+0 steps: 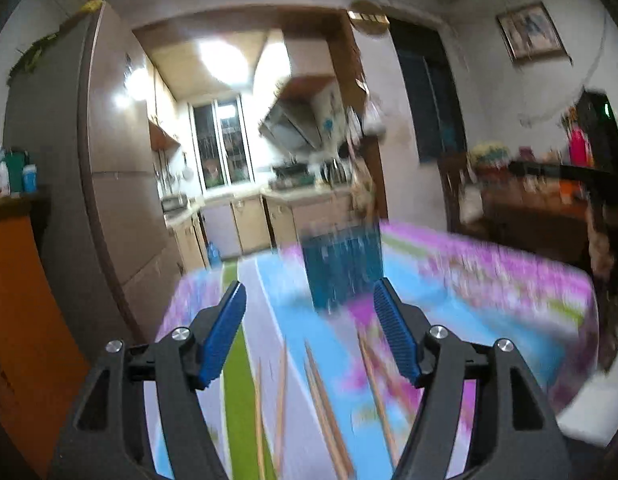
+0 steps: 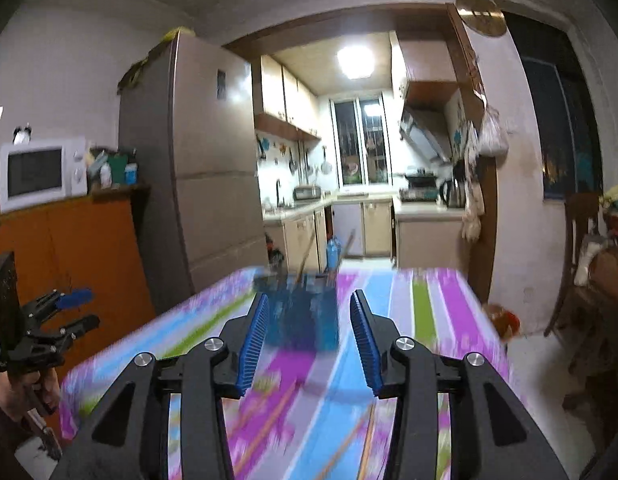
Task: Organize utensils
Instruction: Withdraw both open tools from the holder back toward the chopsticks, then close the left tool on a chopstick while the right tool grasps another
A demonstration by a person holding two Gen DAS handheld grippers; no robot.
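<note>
Now, in the left wrist view, the left claw (image 1: 309, 312) is hanging over the table (image 1: 489, 280) with its two blue fingers (image 1: 225, 336) standing apart and nothing between them. The table is wearing a bright striped cloth in pink, blue, green and white. A blue holder (image 1: 343, 268) is standing on the cloth ahead of the claw, a little to the right, and it is looking blurry. Thin wooden chopsticks (image 1: 323, 404) are lying loose on the cloth below the claw, pointing away toward the holder. A big brown fridge (image 1: 121, 184) is standing on the left.

Next, in the right wrist view, the right claw (image 2: 309, 332) is also hanging over the striped table (image 2: 449, 312). Its blue fingers (image 2: 253, 344) are standing apart with nothing in them. The blue holder (image 2: 301, 316) is sitting on the table just ahead of the fingers, and two sticks (image 2: 305, 254) are poking up out of it. More chopsticks (image 2: 269, 424) are lying blurry on the cloth below the claw. Far to the left, a hand (image 2: 25, 392) is holding the left claw (image 2: 79, 310) beside the table, its fingers apart. A white microwave (image 2: 41, 172) is sitting on an orange cupboard (image 2: 81, 248).
</note>
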